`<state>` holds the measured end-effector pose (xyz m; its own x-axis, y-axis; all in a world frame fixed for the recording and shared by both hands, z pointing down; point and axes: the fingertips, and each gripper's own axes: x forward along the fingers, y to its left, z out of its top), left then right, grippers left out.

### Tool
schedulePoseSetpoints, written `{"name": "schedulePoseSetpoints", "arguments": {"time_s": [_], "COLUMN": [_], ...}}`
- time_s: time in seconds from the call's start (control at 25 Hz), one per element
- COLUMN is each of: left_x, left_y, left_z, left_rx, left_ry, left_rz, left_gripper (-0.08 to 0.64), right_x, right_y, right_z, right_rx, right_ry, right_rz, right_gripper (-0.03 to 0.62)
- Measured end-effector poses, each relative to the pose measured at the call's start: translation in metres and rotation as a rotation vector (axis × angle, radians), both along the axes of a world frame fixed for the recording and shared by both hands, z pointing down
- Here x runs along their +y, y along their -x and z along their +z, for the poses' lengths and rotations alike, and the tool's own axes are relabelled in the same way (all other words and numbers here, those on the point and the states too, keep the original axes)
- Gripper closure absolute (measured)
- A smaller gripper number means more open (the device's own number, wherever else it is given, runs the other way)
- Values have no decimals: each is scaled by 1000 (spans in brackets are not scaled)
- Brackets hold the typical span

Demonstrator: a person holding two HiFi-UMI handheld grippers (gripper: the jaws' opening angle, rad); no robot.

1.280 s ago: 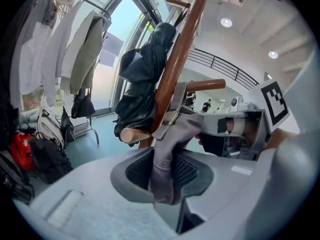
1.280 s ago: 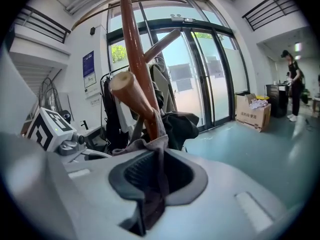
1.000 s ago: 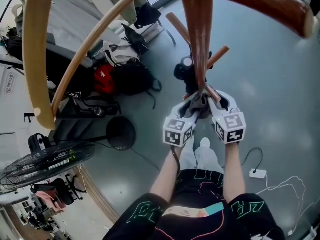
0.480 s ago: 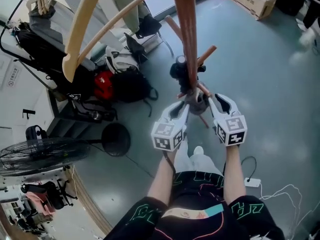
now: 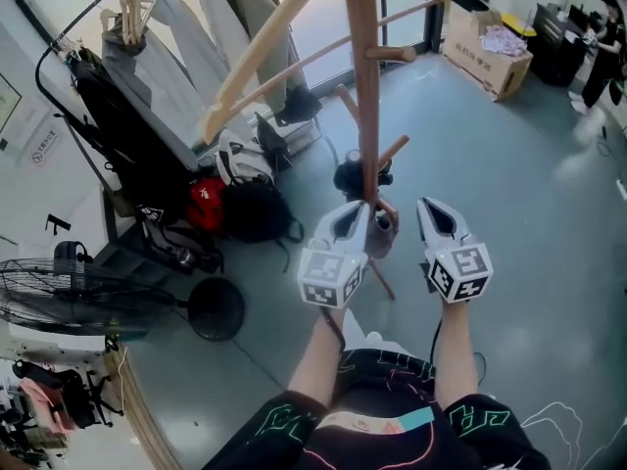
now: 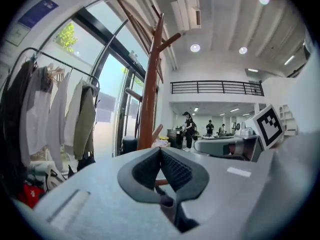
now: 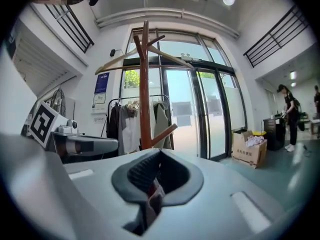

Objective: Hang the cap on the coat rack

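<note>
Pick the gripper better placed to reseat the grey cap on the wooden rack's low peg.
Left, probably. The left gripper is right beside the grey cap on a low peg of the brown wooden coat rack; the right gripper stands apart. Both are shut and empty, so it must open first.

Glossy wooden coat rack, smooth grey floor, cardboard box
</note>
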<state>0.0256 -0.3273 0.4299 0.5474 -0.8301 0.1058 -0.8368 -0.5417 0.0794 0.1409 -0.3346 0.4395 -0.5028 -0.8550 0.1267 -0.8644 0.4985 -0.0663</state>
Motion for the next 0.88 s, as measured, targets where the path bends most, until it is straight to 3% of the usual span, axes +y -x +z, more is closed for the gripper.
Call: {"name": "schedulePoseSetpoints", "arguments": {"time_s": [0.4, 0.88], "left_x": [-14, -22], "left_y": [-4, -7], "left_z": [-76, -88], "left_rx": [-28, 14], "left_ry": [-182, -231], "left_rz": [-60, -108], "left_gripper": [551, 551], "right_x": [-9, -15], "right_y": [-23, -26], "right_z": [-88, -99], "right_rx": [-24, -36], "right_ry": [-185, -213], "right_rz": [62, 54], "right_gripper": [588, 588]}}
